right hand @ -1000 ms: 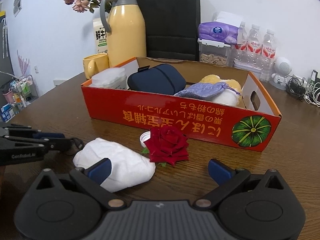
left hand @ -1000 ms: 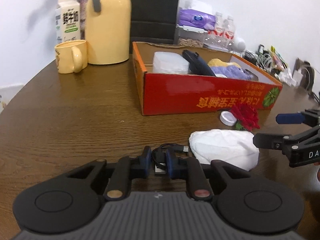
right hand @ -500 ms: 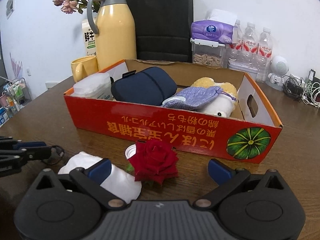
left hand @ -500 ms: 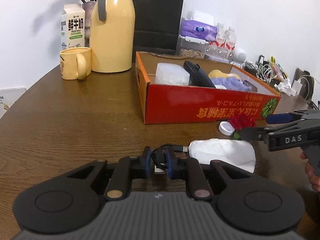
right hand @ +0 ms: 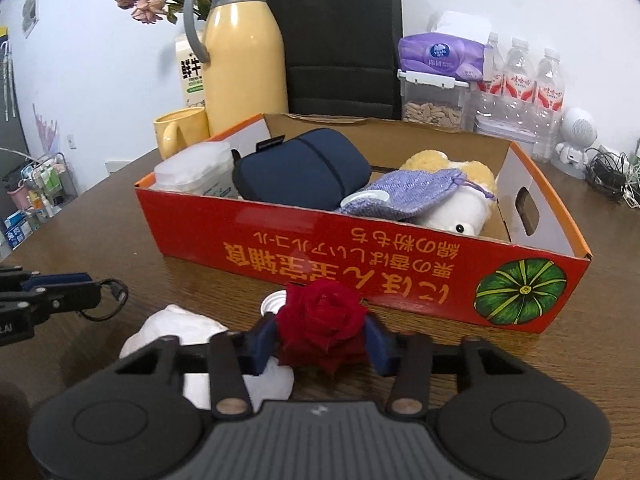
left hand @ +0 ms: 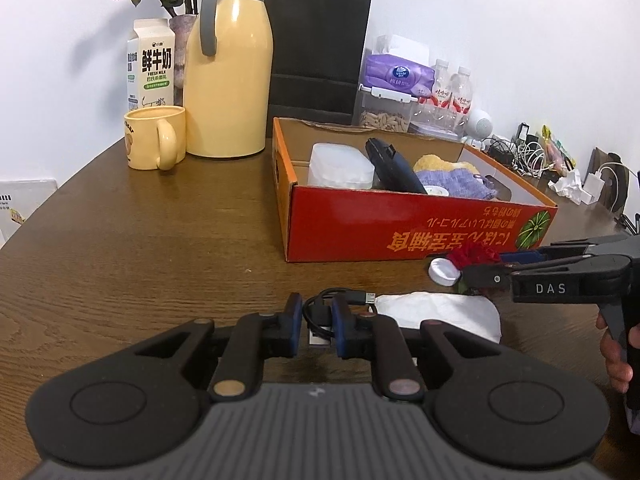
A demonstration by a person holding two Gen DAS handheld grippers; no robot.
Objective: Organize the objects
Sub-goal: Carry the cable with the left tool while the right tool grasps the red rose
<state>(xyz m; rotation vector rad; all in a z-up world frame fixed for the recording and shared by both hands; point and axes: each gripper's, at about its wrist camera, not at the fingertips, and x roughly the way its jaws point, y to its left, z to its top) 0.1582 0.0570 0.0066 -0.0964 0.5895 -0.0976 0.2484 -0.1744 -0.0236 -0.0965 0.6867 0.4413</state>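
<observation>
A red rose (right hand: 320, 316) lies on the brown table in front of the red cardboard box (right hand: 320, 248). My right gripper (right hand: 320, 340) is closing on it, its blue pads (right hand: 262, 340) touching the bloom on both sides. In the left wrist view the right gripper (left hand: 486, 266) reaches in from the right around the rose (left hand: 472, 256). My left gripper (left hand: 317, 324) is shut on a coiled black USB cable (left hand: 320, 312), low over the table. A crumpled white cloth (left hand: 440, 310) lies between the two grippers. A white cap (left hand: 442, 270) sits beside the rose.
The box (left hand: 400, 232) holds a clear tub (left hand: 340, 166), a navy case (right hand: 300, 168), a purple pouch (right hand: 412, 196) and a plush toy. Behind stand a yellow thermos (left hand: 228, 80), a mug (left hand: 154, 138), a milk carton, a black bag, tissues and water bottles (right hand: 520, 76). Cables clutter the far right.
My right gripper moved forward to the rose and its wide-open jaws came in around the bloom. The left gripper kept its hold on the cable and tilted up slightly.
</observation>
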